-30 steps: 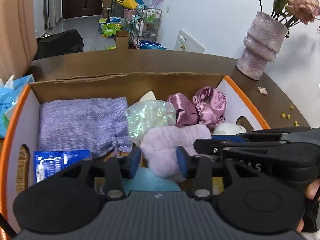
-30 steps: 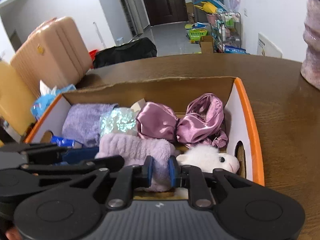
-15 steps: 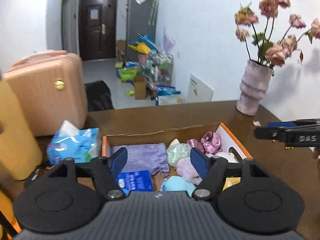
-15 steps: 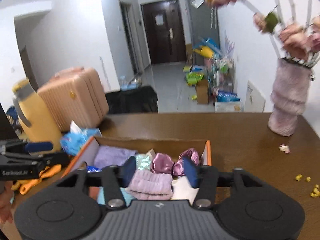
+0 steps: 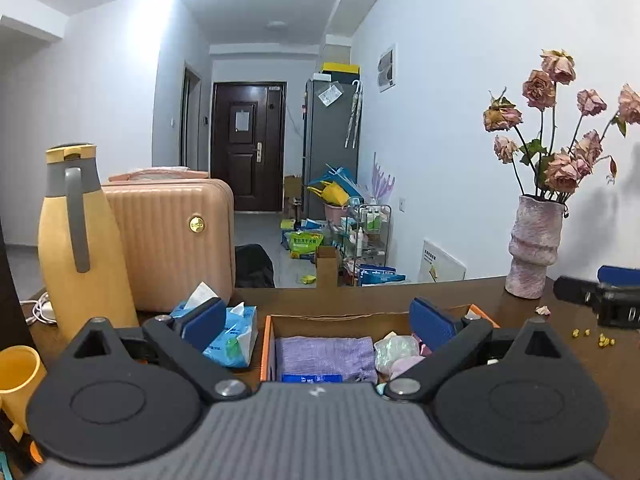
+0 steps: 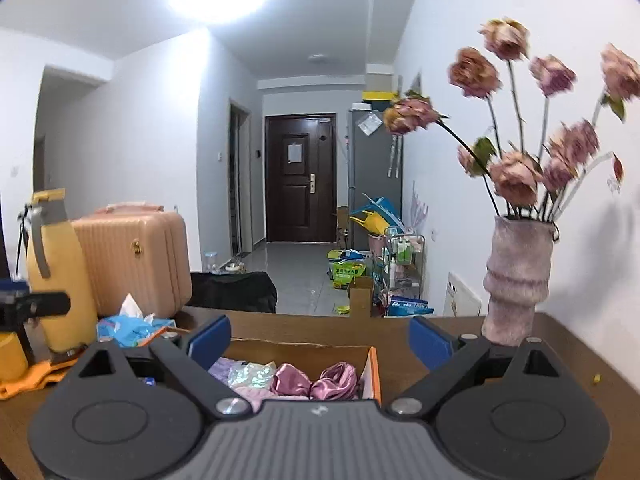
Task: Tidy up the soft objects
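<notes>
An orange-rimmed cardboard box (image 5: 267, 340) sits on the brown table and holds soft things: a purple knit cloth (image 5: 324, 354), an iridescent pouch (image 5: 394, 350), a lilac fluffy piece (image 6: 260, 394) and pink satin scrunchies (image 6: 316, 382). My left gripper (image 5: 318, 322) is open and empty, raised above and behind the box. My right gripper (image 6: 318, 336) is open and empty, also raised behind the box (image 6: 374, 372). The right gripper's tip shows at the right edge of the left wrist view (image 5: 600, 296).
A yellow thermos (image 5: 80, 248), a yellow cup (image 5: 16, 376) and a blue tissue pack (image 5: 232, 332) stand left of the box. A pink vase of dried roses (image 5: 534, 248) stands at the back right. A pink suitcase (image 5: 168, 232) is behind the table.
Both grippers have lifted up and back out of the box and opened wide. The right gripper let go of the lilac fluffy piece, which lies in the box.
</notes>
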Available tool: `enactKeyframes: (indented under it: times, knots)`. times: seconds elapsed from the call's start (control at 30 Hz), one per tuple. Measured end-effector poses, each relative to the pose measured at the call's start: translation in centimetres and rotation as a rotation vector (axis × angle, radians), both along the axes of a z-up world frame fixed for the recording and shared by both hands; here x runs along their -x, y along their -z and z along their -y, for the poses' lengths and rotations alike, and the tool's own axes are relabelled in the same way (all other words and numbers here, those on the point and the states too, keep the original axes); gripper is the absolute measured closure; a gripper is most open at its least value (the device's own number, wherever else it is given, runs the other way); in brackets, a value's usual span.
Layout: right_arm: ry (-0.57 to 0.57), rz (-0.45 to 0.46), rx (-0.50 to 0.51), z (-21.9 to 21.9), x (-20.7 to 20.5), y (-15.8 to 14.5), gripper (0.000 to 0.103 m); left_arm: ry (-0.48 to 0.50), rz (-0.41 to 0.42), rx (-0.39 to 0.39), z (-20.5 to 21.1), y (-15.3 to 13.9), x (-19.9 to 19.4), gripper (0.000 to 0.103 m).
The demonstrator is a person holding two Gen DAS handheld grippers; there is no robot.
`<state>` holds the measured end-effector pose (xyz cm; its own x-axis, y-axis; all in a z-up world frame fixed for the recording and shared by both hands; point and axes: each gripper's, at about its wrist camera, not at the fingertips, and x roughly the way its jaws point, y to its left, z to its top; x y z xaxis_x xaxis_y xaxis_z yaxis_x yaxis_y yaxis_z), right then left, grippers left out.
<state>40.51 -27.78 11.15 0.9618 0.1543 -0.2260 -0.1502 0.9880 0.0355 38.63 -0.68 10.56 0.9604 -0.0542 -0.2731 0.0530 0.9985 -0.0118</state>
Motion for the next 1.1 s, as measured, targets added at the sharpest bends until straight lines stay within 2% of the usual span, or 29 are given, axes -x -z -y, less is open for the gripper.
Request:
enactKeyframes:
  times: [0.13,0.27,0.47,0.7,0.87,0.97,1.03,1.1]
  knots:
    - [0.019,0.025,-0.010,0.2,1.4,-0.3,0.007,-0.001,0.017,-0.012,-0.2,0.0,1.5,0.003]
    - [0.023,0.041,-0.015,-0.1,5.0,0.4,0.007,-0.017,0.039,-0.016,-0.5,0.2,4.7,0.003]
    - [0.021,0.061,0.005,-0.6,14.1,3.5,0.007,-0.031,0.094,-0.034,-1.0,2.1,13.4,0.001]
    - [0.016,0.061,0.023,-1.8,25.4,7.1,0.006,-0.023,0.123,0.014,-1.9,5.6,24.4,0.000]
    - [0.050,0.070,0.070,-3.5,33.9,9.8,0.002,-0.042,0.133,-0.055,-2.2,8.1,32.2,0.000]
    - [0.047,0.091,0.010,-4.1,38.1,10.5,0.001,-0.042,0.097,-0.044,-2.5,8.8,35.4,0.000]
    - [0.017,0.095,-0.016,-4.5,39.0,10.5,0.000,0.000,0.089,-0.059,-2.4,8.9,36.3,0.000]
    - [0.011,0.104,0.004,-5.1,39.0,10.4,0.000,0.004,0.113,-0.084,-2.1,8.6,36.4,0.000]
